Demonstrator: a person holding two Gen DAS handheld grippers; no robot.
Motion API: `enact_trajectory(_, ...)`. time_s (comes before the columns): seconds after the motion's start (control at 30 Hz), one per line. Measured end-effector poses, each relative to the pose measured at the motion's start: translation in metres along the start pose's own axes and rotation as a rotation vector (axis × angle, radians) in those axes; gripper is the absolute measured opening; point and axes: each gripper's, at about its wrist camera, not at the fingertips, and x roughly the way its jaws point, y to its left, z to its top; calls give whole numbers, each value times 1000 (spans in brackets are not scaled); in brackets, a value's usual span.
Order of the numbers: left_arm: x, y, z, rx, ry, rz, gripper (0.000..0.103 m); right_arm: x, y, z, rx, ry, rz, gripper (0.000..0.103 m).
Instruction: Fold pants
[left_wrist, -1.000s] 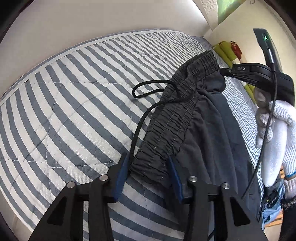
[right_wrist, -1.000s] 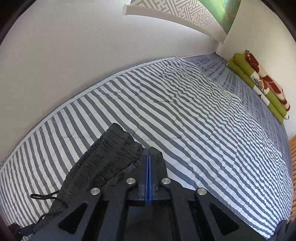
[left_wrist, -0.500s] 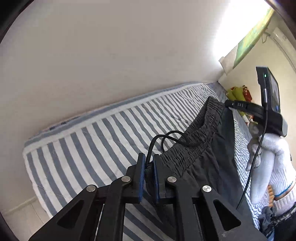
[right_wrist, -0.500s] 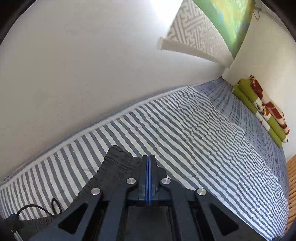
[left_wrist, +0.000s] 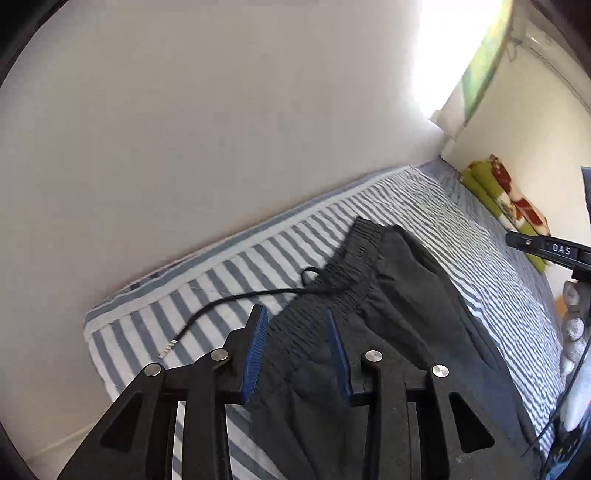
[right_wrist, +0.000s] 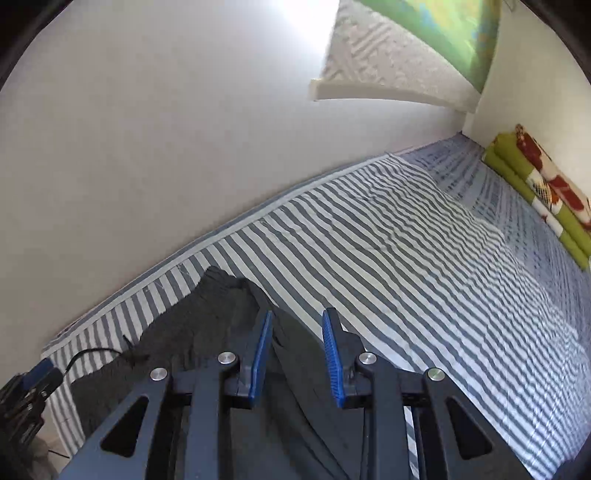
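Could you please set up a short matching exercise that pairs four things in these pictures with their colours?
Things:
1. pants
2. bed cover
3. folded blanket
4. gripper pads

Colours:
A. blue
B. green with red and white
C. dark grey
D. grey and white stripes

Pairs: 1-C, 2-D, 3-B, 4-A

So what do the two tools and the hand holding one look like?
Both the left tool and the right tool are black angular frames with silver rivets and ribbed blue pads. The right one carries white "DAS" lettering and a thin black cable; its hand wears a white knit glove.
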Motion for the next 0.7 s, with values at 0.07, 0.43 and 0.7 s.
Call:
enact_trajectory(0.07, 2, -22, -1, 39, 29, -77, 35, -38, -35, -29, 52, -41, -29, 26)
enact_trajectory(0.43, 26, -186, -62, 247, 230, -354, 37, -242, -241, -304, 483, 29, -293, 26)
enact_trajectory(0.7, 22, -241, -123, 402, 320, -281, 44, -280, -309, -454, 663, 194, -354, 30)
